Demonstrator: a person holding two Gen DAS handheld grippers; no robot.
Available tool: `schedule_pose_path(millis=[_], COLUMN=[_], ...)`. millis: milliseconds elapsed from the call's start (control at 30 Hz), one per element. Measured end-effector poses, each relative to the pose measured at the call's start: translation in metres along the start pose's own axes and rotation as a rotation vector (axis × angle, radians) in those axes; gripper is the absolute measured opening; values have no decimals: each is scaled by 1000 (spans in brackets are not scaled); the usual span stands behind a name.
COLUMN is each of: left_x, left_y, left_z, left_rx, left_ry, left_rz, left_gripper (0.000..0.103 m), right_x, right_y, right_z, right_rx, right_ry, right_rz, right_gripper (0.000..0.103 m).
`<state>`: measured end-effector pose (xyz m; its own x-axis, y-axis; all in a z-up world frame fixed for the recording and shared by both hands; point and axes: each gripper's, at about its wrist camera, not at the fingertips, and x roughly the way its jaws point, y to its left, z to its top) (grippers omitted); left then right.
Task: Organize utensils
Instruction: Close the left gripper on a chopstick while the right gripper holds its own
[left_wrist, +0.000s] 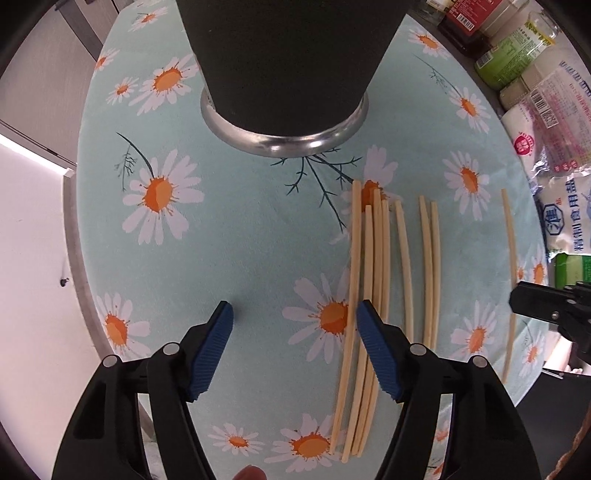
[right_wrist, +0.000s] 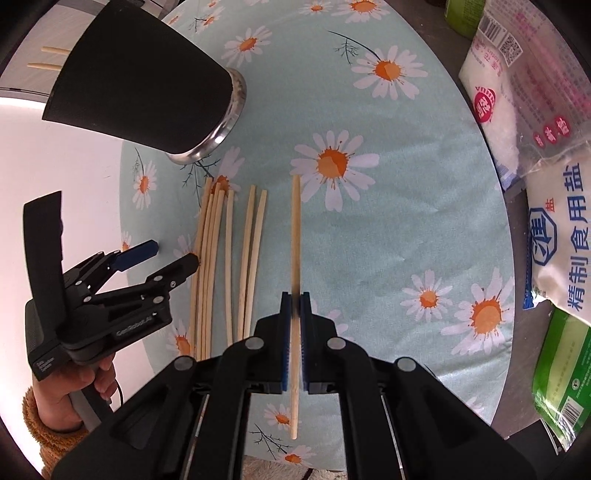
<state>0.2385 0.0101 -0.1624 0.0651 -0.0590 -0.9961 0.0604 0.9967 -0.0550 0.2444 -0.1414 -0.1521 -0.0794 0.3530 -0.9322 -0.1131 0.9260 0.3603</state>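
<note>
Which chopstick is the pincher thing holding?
The lone chopstick farthest right, pinched between the shut jaws of the right gripper. The other chopsticks lie loose on the daisy cloth to its left, with nothing gripping them.

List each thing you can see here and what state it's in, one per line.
Left tongs: open, nothing between them, beside the chopstick bundle.
Right tongs: shut on a single chopstick.
Loose chopsticks: lying flat on the daisy cloth.
Black holder: upright, two chopstick ends showing past it.
Salt bag: lying beside the cloth.
</note>
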Motion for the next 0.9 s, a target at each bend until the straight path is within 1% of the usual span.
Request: schedule_pose_path(millis=[67,100,233,300,367,533,600,633,667,700,733,767,833,900], left_x=[1,1,1,0,1,3,4,3,2,1,0,0,-2,-4], left_y=[-1,-1,-3,-9,-14,-25,-29,-31,-31,-32,-32,-32,-28,-26], left_z=[0,1,3,7,7,12,13,13,13,13,14,14,16,16], left_rx=[6,5,8,17,37,37,43,52,54,54,53,50,30,23], left_ry=[0,1,5,10,15,20,19,15,12,10,12,13,15,15], left_rz=[9,8,11,14,54,63,62,62,63,64,68,71,53,39], left_gripper=[66,66,61,58,51,50,46,40,28,20,8,6,4,4], right_x=[-2,-10,-5,-5,-3,-6,-6,-6,-6,-6,-6,-7,-7,-8], right_y=[-2,-9,-5,-5,-2,-2,-2,-2,-2,-3,-3,-4,-4,-3], right_z=[-1,-2,-3,-3,-2,-2,-2,-2,-2,-2,-2,-1,-1,-1], right_rx=[-7,-9,-17,-20,-23,-36,-39,-40,-41,-42,-42,-43,-47,-52], right_ry=[0,3,6,6,8,3,6,6,7,8,8,9,10,10], right_rz=[6,11,12,14,19,24,26,27,29,29,30,29,26,23], right_gripper=[6,6,6,6,6,6,6,6,6,6,6,6,6,6])
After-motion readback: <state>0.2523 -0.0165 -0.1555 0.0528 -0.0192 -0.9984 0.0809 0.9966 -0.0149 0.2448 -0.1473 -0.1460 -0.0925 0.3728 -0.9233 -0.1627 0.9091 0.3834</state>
